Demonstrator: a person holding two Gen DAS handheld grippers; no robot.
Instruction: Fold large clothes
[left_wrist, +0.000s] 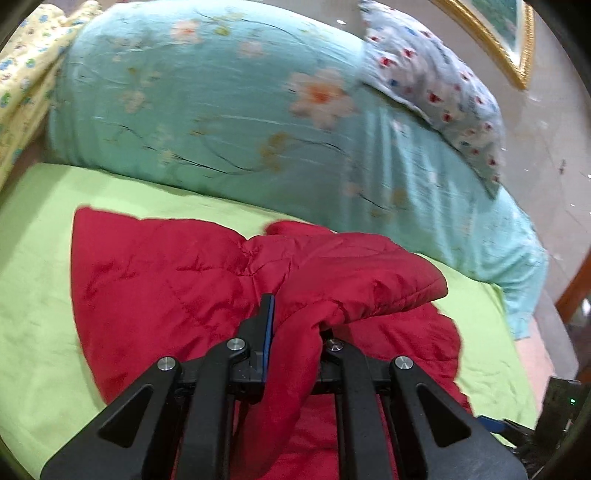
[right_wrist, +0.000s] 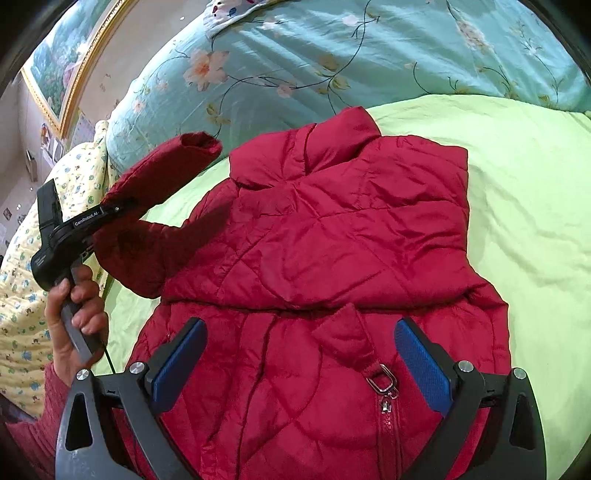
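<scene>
A red quilted jacket (right_wrist: 332, 236) lies on the green bed sheet (right_wrist: 517, 177), collar toward the pillows, zipper (right_wrist: 388, 402) near me. My left gripper (left_wrist: 291, 325) is shut on the jacket's sleeve (left_wrist: 332, 291) and holds it lifted above the jacket body (left_wrist: 155, 280). In the right wrist view the sleeve (right_wrist: 159, 173) is raised at the left, gripped by the left gripper (right_wrist: 110, 210). My right gripper (right_wrist: 299, 354) is open and empty, its blue pads (right_wrist: 421, 362) spread just above the jacket's lower front.
A large teal floral duvet (left_wrist: 221, 103) is piled along the far side of the bed. A white patterned pillow (left_wrist: 436, 85) rests on it. A yellow flowered blanket (right_wrist: 26, 295) lies at the left. A gold-framed picture (right_wrist: 66, 62) hangs on the wall.
</scene>
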